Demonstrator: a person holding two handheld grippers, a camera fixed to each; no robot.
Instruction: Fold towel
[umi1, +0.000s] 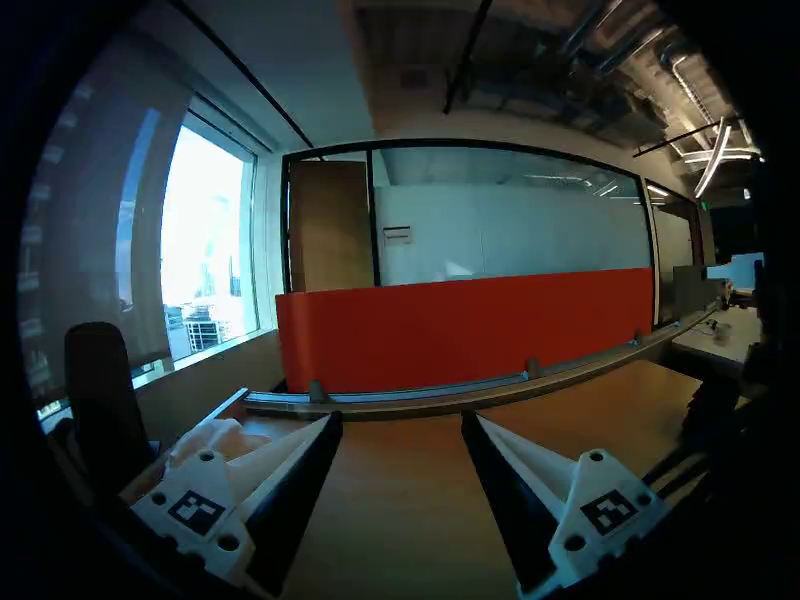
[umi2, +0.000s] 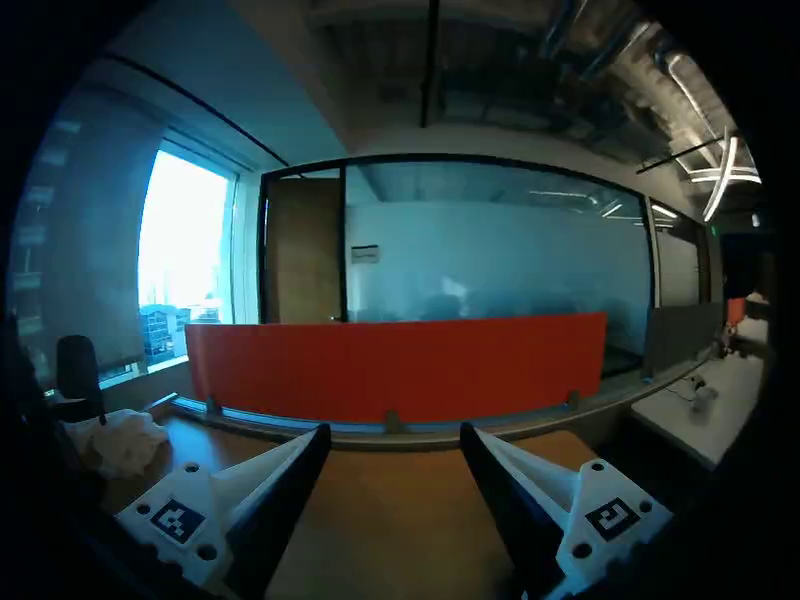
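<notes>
A crumpled white towel lies at the far left of the wooden desk in the right gripper view. In the left gripper view the same towel peeks out behind the left finger, close to the desk's left edge. My left gripper is open above the bare desk, nothing between its fingers. My right gripper is open too, held level over the desk, well to the right of the towel.
An orange divider panel runs along the desk's far edge, also seen in the right gripper view. A dark chair back stands at the left by the window. Another desk with small items lies to the right.
</notes>
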